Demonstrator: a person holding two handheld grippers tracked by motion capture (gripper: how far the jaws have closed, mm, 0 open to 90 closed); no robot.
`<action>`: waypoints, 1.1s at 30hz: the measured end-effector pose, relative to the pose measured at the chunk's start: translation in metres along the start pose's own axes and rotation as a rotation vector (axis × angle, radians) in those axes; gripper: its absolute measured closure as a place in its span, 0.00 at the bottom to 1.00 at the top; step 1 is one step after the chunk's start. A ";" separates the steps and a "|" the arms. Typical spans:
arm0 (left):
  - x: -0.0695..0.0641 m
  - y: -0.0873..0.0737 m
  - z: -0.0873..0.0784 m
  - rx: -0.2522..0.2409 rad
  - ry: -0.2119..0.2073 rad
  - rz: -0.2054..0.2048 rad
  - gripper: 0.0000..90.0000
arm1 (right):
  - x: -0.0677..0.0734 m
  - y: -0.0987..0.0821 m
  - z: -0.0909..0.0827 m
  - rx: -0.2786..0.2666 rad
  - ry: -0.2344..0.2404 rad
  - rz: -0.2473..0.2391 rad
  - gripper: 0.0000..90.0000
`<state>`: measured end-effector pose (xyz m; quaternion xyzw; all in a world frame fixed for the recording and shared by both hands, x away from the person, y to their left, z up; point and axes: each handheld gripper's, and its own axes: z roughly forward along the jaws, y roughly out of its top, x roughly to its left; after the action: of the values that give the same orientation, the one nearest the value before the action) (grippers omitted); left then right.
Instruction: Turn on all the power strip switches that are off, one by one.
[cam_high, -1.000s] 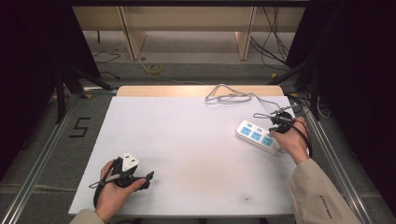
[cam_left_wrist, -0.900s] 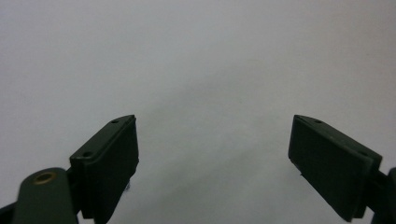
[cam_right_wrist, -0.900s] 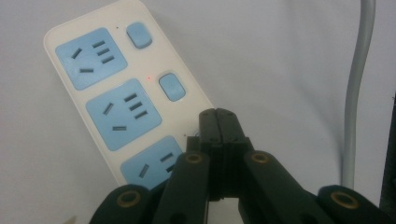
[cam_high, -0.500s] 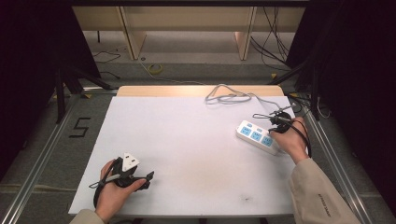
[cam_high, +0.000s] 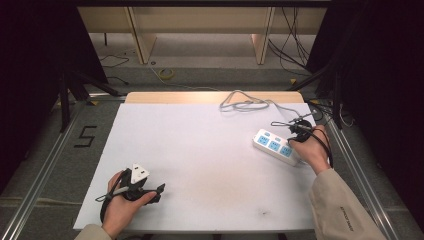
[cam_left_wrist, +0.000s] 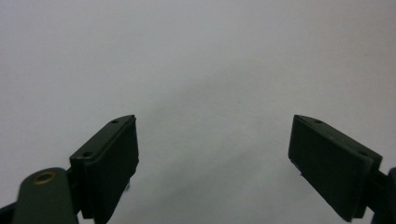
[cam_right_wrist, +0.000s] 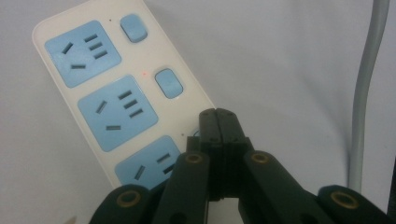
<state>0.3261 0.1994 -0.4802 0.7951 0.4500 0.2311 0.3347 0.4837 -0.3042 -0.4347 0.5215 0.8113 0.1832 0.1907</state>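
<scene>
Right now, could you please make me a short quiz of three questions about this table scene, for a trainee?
1. True or false: the right gripper has its fingers closed together.
2. How many blue socket panels does the power strip show? A) two B) three C) five
3. What lies between the left gripper's open fingers?

Key: 1. True. 2. B. 3. Nothing, just the bare white table.

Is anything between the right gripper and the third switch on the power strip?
Nothing visible. In the right gripper view the right gripper, jaws shut together, has its tips right over the power strip where the third switch peeks out. The grey cable runs off to the side.
</scene>
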 end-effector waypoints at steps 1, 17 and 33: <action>0.000 0.000 0.000 0.000 0.001 0.000 0.17 | 0.000 0.000 0.000 0.002 0.000 -0.001 1.00; 0.000 0.000 0.000 -0.004 -0.001 0.002 0.17 | 0.001 0.000 0.002 0.014 -0.007 0.003 1.00; -0.001 0.000 0.000 -0.003 -0.002 0.004 0.17 | 0.002 -0.001 0.003 0.011 -0.013 0.008 1.00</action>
<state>0.3258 0.1989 -0.4798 0.7957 0.4476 0.2320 0.3358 0.4839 -0.3027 -0.4380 0.5271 0.8089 0.1760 0.1920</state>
